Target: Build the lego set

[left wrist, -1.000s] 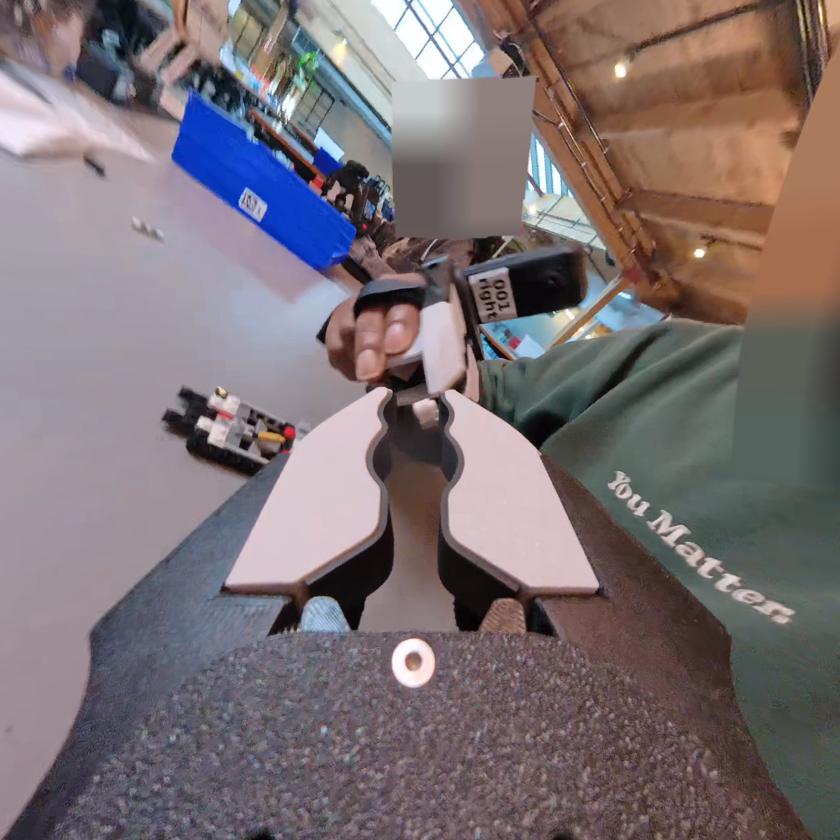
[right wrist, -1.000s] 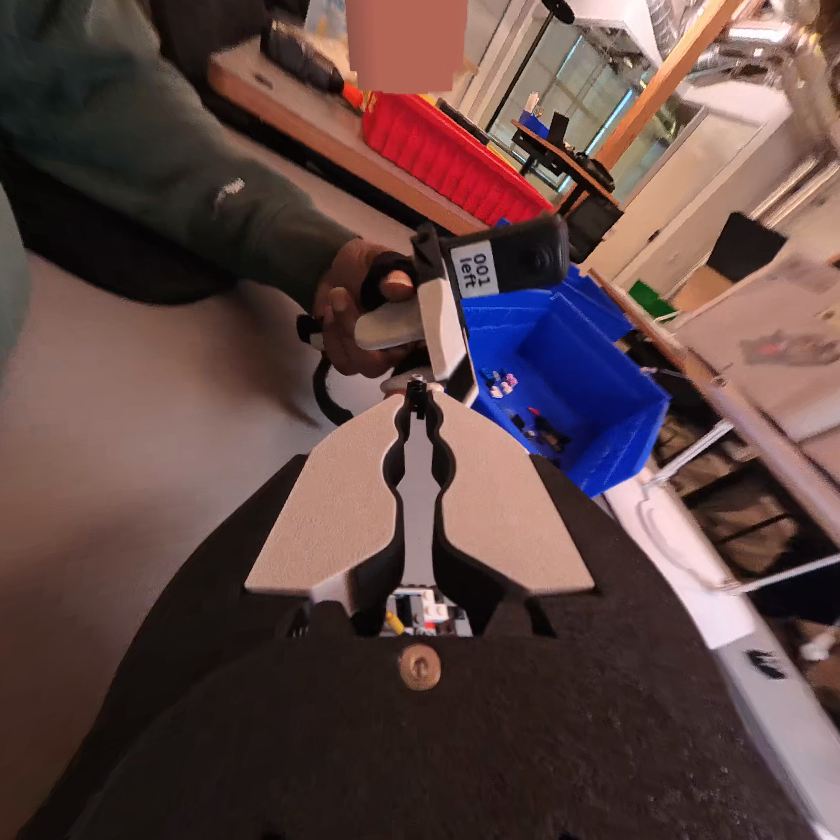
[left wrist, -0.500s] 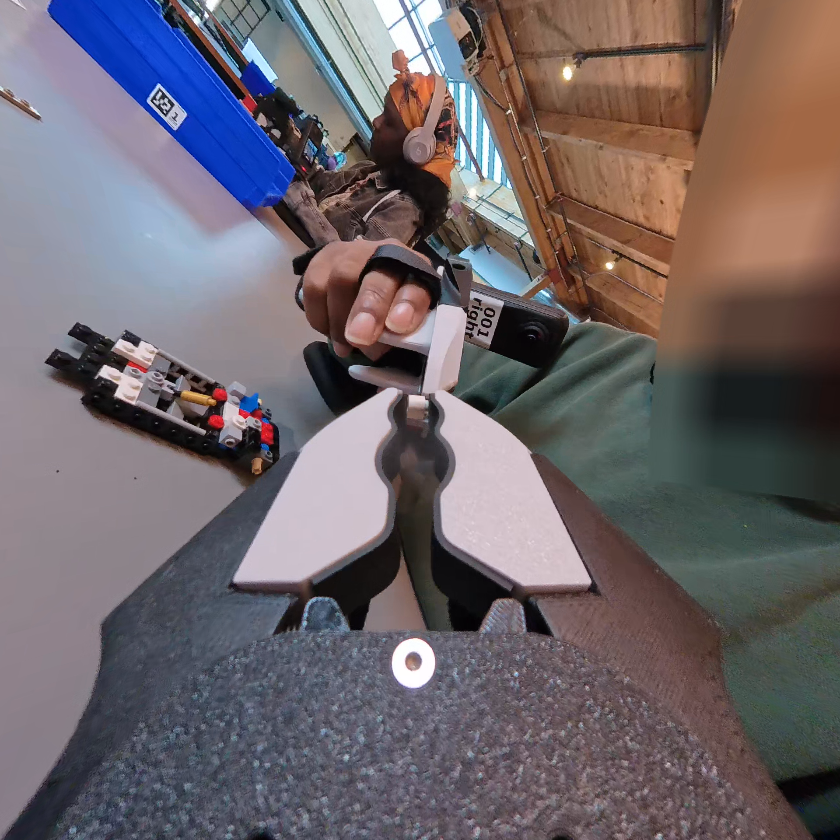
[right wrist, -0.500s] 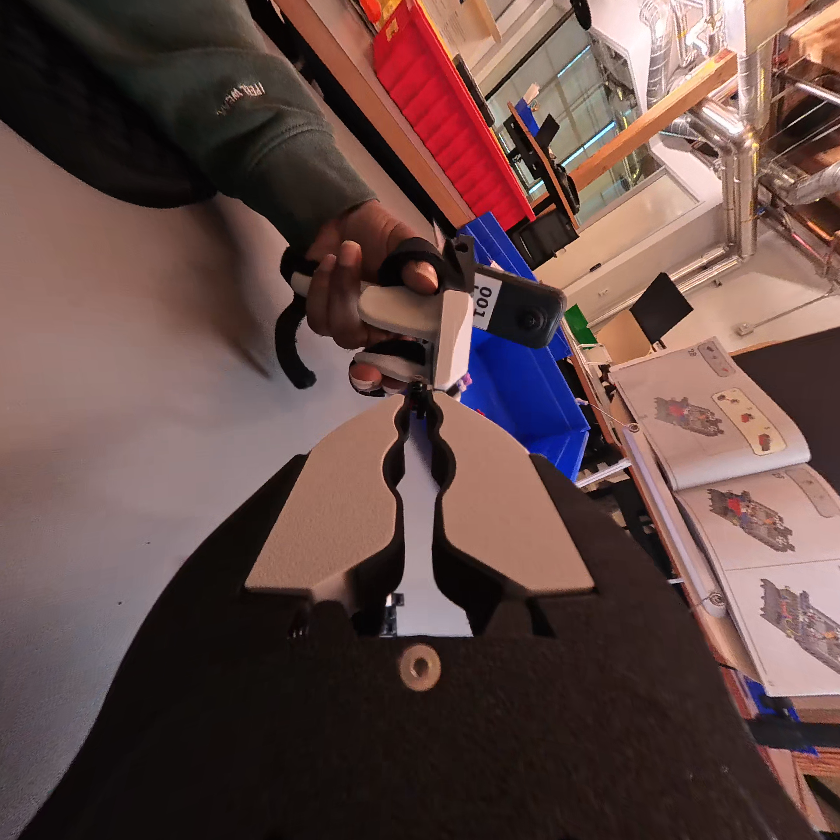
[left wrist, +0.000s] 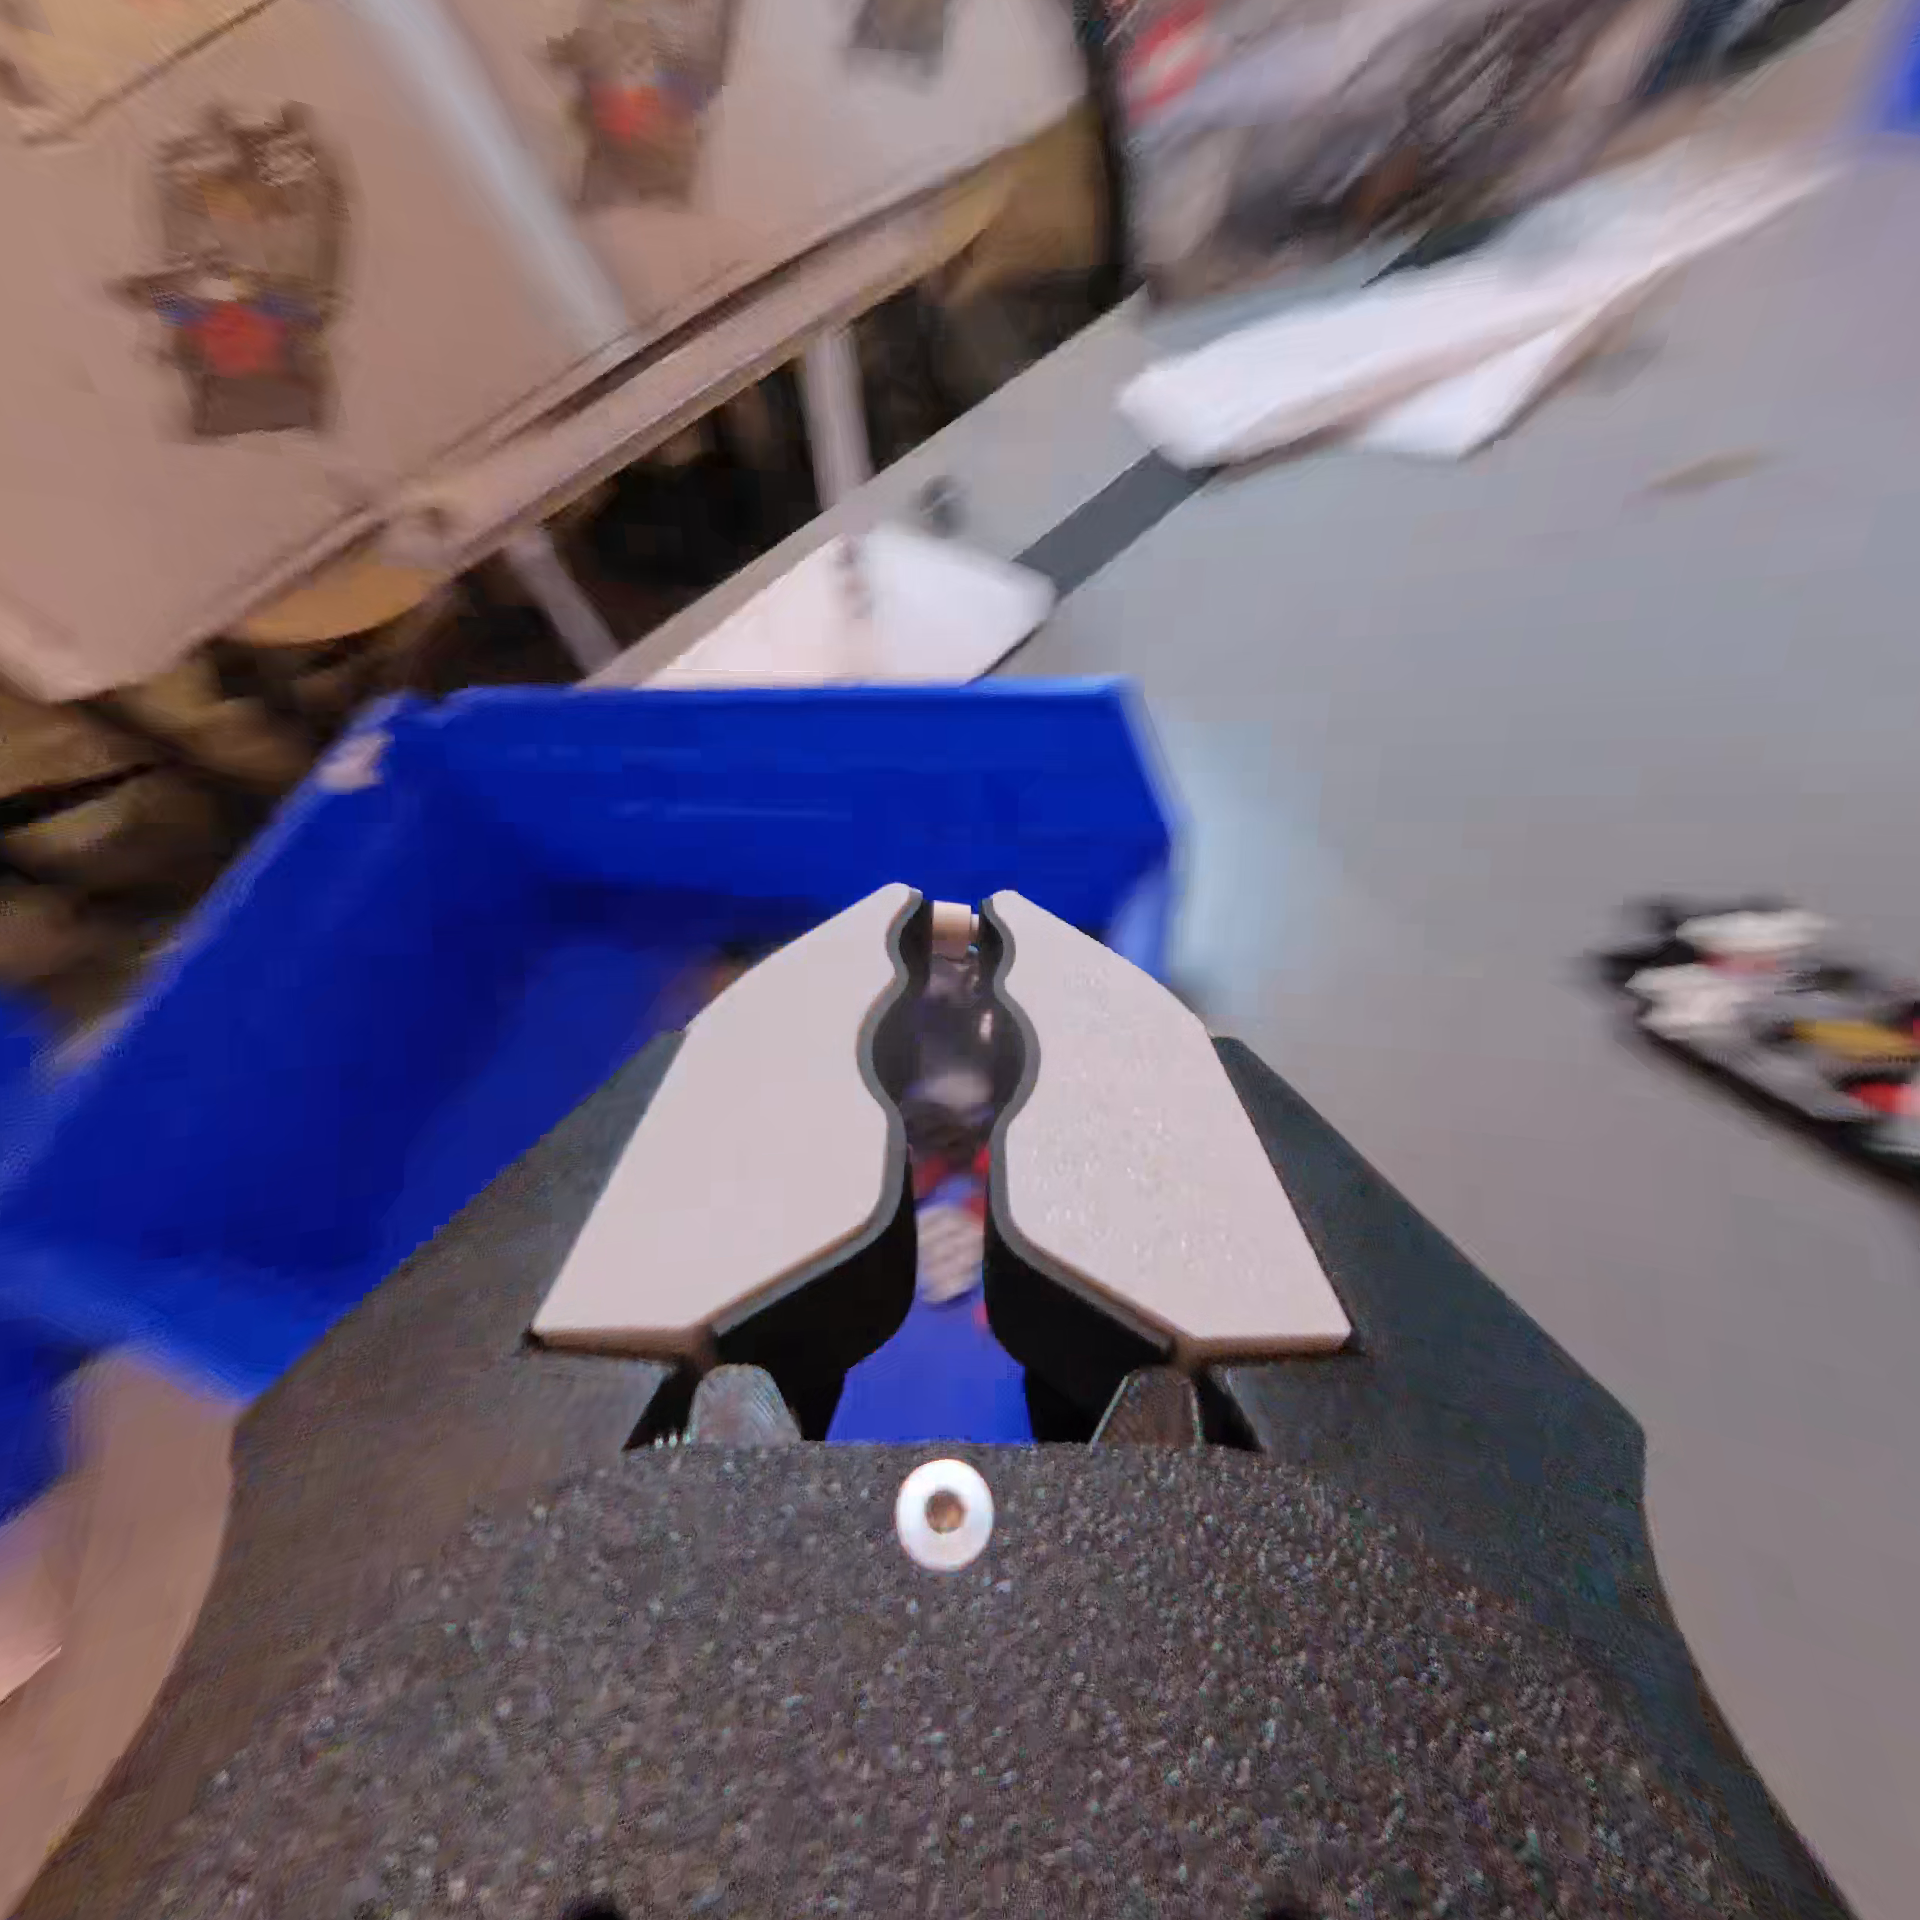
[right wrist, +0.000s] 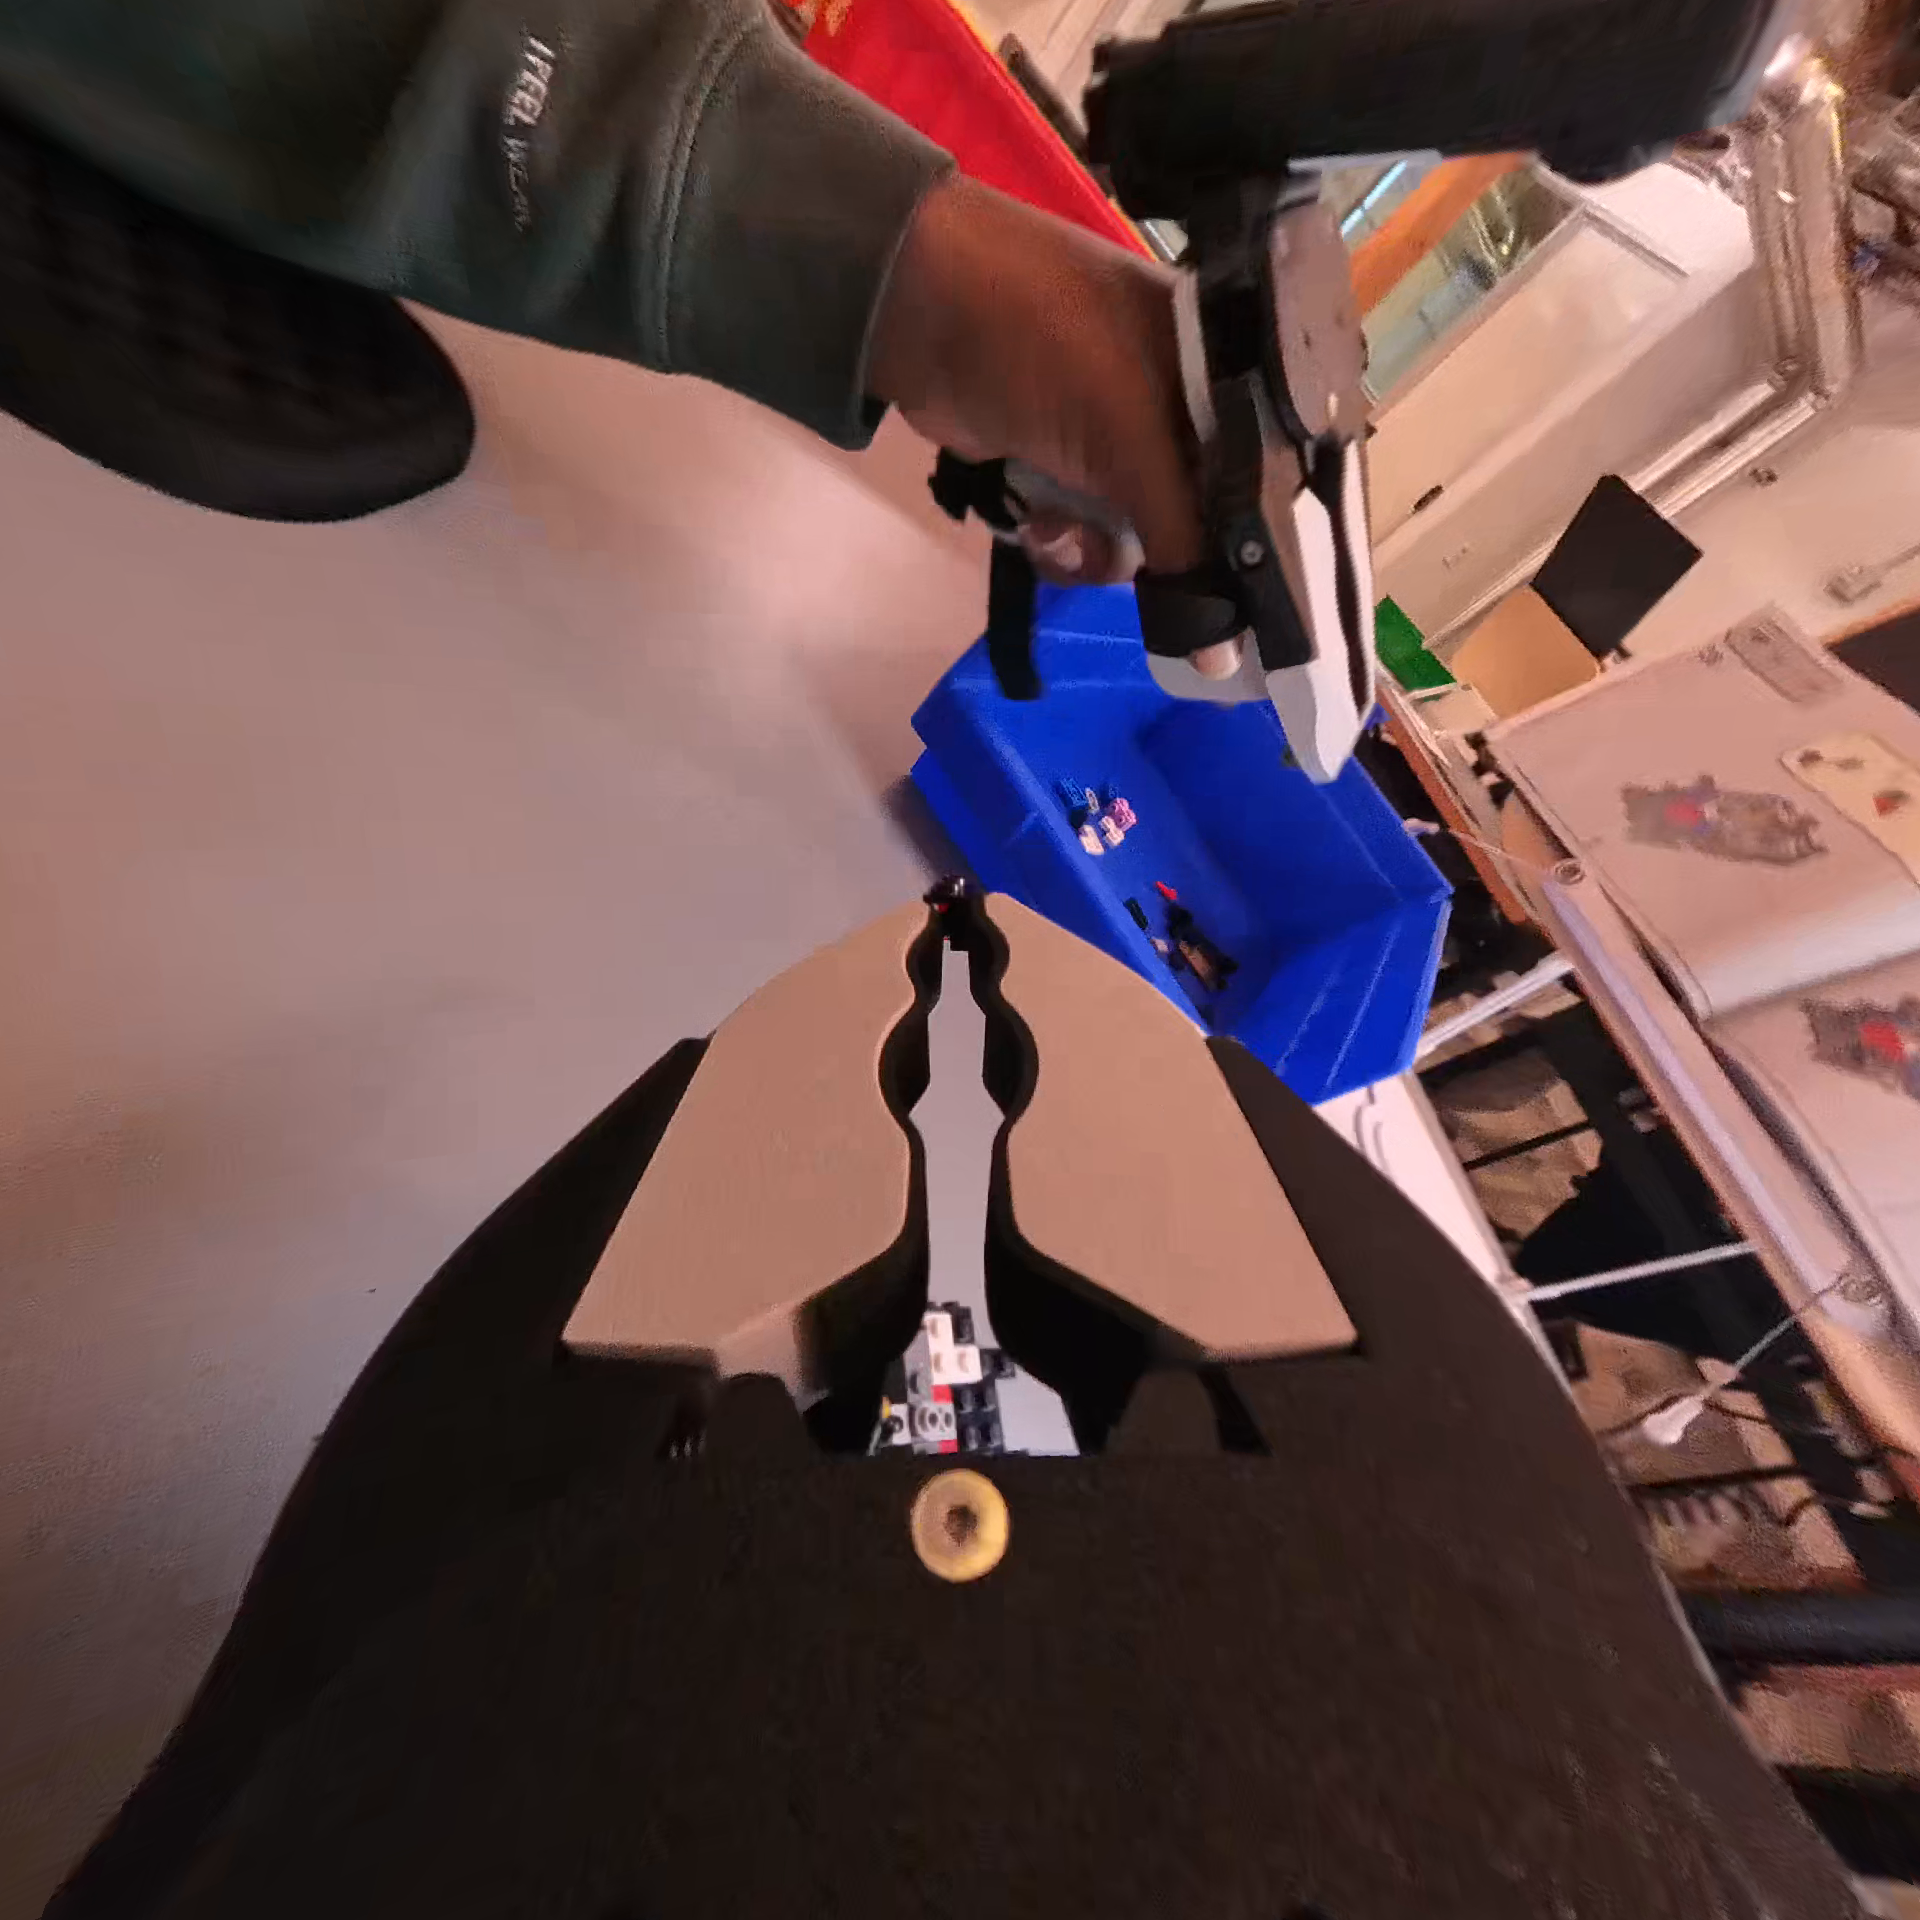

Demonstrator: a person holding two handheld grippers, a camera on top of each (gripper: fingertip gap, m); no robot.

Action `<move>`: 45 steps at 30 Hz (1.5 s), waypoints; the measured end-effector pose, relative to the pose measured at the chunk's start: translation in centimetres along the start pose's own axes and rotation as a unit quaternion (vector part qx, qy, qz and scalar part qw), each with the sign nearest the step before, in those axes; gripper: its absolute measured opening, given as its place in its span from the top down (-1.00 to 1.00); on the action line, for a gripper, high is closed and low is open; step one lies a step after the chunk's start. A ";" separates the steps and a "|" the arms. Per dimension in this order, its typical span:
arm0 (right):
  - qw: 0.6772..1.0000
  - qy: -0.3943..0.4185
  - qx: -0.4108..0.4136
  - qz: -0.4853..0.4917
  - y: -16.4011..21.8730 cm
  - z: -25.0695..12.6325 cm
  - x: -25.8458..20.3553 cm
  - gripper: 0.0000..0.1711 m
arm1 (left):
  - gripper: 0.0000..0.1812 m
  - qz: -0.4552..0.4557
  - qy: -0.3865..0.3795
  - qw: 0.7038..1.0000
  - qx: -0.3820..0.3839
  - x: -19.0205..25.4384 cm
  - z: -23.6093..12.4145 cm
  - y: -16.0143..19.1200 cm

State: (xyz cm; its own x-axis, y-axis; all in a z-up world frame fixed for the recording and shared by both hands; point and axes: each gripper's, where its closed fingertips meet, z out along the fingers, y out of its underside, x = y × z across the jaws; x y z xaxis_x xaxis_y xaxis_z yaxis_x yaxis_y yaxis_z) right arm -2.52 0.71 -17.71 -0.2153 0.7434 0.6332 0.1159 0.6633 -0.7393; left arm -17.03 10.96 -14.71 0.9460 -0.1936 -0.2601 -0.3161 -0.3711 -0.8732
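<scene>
Left hand-held gripper (left wrist: pixel 951 914) pinches a small pale piece (left wrist: pixel 953 920) over the blue bin (left wrist: pixel 727 769); only the right wrist view shows the right hand-held gripper (right wrist: pixel 954 914) nipping a tiny dark piece (right wrist: pixel 950 894) above bare bench (right wrist: pixel 416 831).

The right gripper (right wrist: pixel 957 914), grey-padded on a black body, pinches a tiny black-and-red toy piece (right wrist: pixel 949 902) at the tips of its nearly closed jaws above a pale tabletop (right wrist: pixel 416 831). Beyond, a green-sleeved hand (right wrist: pixel 1039 374) holds the left gripper (right wrist: pixel 1320 727) over a blue plastic bin (right wrist: pixel 1340 997) of small bricks (right wrist: pixel 1107 821).
</scene>
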 end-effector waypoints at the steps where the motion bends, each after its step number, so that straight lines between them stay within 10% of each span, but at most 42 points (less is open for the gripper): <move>1: 1.000 0.001 0.000 0.010 0.3 0.1 0.0 0.95 | 0.91 0.019 -0.038 0.998 -0.052 -1.5 0.5 1.0; 5: 1.000 0.009 -0.021 0.014 1.6 0.4 0.1 0.95 | 0.47 0.008 -0.029 0.987 -0.160 -2.8 2.1 4.0; 13: 0.996 0.055 0.012 0.067 1.2 -0.3 2.2 0.95 | 0.43 0.010 0.143 0.987 -0.073 2.8 0.3 1.2; 17: 0.990 0.094 0.061 0.080 -0.4 -1.6 3.9 0.95 | 0.58 -0.071 0.396 0.916 -0.004 10.5 -3.7 -1.7; 23: 0.988 0.096 0.100 0.070 -2.2 -2.2 3.9 0.95 | 0.66 -0.125 0.552 0.824 0.030 15.4 -6.7 -3.3; 35: 0.900 -0.018 0.226 0.372 -3.1 -3.1 5.2 0.94 | 0.93 -0.023 0.480 0.870 0.112 16.2 -7.3 -4.4; 45: 0.864 -0.144 0.169 0.451 -2.8 -1.6 2.2 0.94 | 0.95 0.028 0.380 0.917 0.117 17.2 -8.1 -0.8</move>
State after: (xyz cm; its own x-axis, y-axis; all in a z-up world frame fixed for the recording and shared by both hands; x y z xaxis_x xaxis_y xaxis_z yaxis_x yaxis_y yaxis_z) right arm -1.75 0.56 -13.87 -0.4239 0.8604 -0.2828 0.0831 -0.2740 -0.9581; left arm -1.14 0.62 -15.17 0.5762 -0.8170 -0.0230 -0.2543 -0.1525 -0.9550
